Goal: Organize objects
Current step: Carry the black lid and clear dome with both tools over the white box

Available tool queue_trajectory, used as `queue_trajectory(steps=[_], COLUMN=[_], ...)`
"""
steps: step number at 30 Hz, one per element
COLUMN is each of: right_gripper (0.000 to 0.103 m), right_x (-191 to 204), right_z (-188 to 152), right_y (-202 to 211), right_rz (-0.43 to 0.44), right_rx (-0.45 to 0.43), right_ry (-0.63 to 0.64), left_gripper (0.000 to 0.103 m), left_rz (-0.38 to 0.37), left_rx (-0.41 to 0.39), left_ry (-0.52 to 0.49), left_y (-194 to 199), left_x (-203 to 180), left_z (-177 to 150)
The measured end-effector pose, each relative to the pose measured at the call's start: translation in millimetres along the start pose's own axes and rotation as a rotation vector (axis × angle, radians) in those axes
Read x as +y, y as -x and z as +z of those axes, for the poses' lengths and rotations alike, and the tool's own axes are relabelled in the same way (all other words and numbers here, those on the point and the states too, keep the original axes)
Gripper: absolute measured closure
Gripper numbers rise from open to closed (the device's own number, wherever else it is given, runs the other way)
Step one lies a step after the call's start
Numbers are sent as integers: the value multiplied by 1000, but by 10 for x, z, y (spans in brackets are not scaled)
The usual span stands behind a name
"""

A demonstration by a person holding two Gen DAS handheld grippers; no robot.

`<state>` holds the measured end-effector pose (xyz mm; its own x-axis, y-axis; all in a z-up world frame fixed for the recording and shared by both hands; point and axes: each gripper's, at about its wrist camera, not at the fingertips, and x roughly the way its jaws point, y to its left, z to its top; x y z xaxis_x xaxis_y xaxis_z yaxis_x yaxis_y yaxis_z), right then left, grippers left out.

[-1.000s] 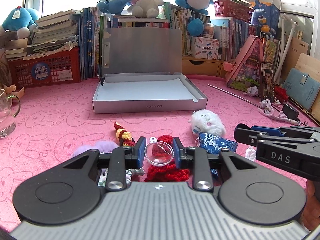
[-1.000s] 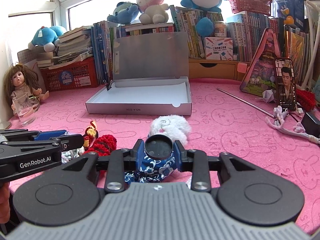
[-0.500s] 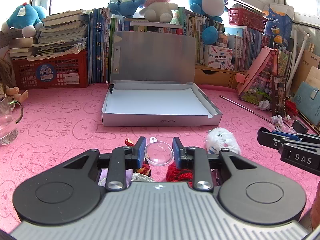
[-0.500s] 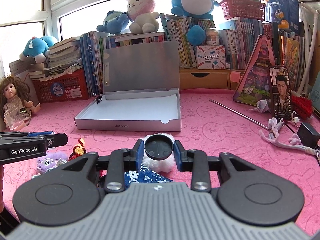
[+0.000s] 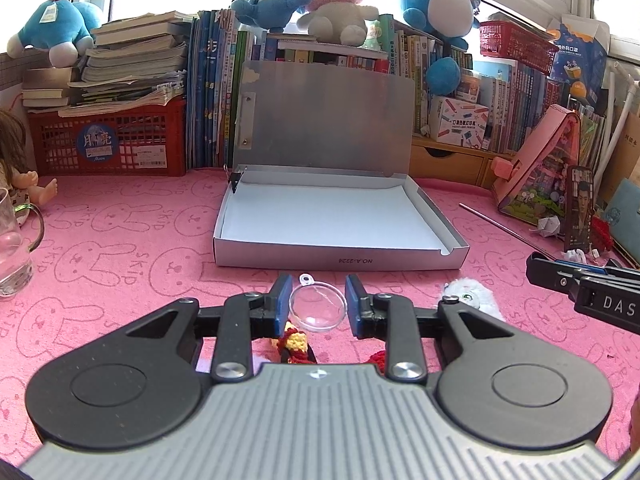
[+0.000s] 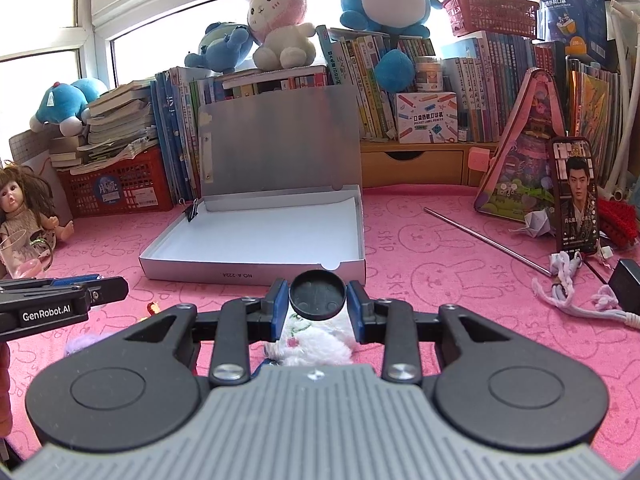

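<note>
Left hand-held gripper: pinching clear round dome, held above the pink surface, just short of the box front wall.
Right hand-held gripper: clamped on black round disc, likewise held clear of the surface, close to the front right corner of the box.
Step in hand, judged: carry both pieces over the front wall of the open grey box and set down on its white floor. Best done by lifting above the wall edge first, keeping the two grippers apart, lowering close before letting go so the dome does not roll.
Beneath and near: white fluffy toy, red-and-yellow knitted figure, purple pompom; not yet boxed.
Left edge: glass mug, doll.
Right: metal rod, cord, standing photo card.
Far: upright box lid, binder clip at rear left corner, red crate, books, plush toys. Box floor bare; path unobstructed save the front wall.
</note>
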<state>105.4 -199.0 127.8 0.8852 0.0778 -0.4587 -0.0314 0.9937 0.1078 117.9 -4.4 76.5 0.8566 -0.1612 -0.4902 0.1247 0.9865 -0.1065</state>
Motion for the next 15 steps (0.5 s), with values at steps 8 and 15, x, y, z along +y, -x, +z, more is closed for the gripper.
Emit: queue_trajectory(steps=[8, 15], right_gripper=[66, 66], right_x=[28, -9], right_z=[129, 336], right_y=[-258, -497], right_rz=[-4, -3], right_rx=[16, 30], right_ry=[5, 3], left_gripper=[70, 70], left_rz=[-9, -9], left_rx=[17, 25], left_ry=[22, 40], left_y=[-257, -495], left_x=[9, 52], left_z=[150, 377])
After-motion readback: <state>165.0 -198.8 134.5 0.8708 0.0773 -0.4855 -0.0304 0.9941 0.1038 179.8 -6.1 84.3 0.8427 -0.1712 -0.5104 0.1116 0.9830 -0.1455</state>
